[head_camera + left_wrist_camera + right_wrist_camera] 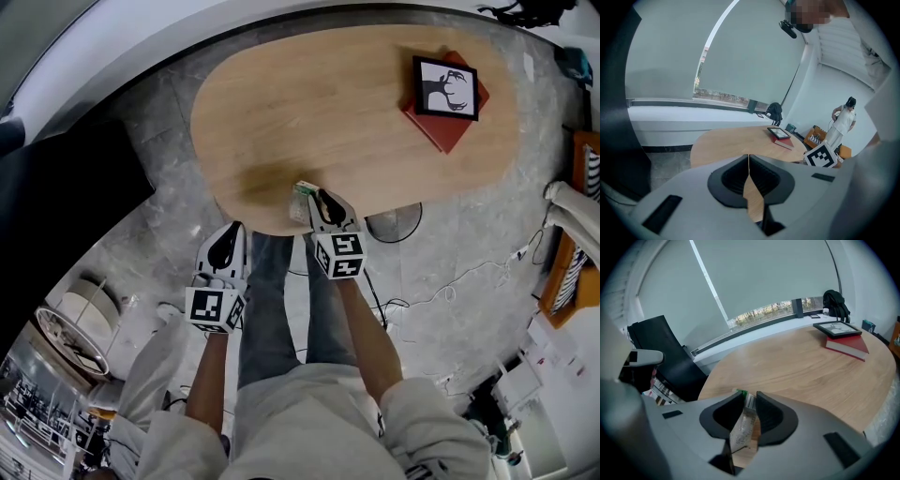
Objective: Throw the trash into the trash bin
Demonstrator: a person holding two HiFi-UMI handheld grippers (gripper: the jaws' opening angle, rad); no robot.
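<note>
Clear crinkled plastic wrapper (742, 430) sits pinched in the right claw (749, 397) at the oval wooden worktop (797, 366) edge, left claw (748, 161) clenched empty; pickup looks done, so next comes carrying it to the bin, unseen here.

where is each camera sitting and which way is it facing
Head view: on the person's head, looking down at the oval light-wood table; forearms, legs, left gripper and right gripper show.
Left gripper view: on the left gripper, looking past its shut jaws across the table to the window; the right gripper's marker cube shows.
Right gripper view: on the right gripper, facing across the table; jaws clamp a crumpled clear plastic wrapper.
Shared: all three show the black-framed picture on the red book.
</note>
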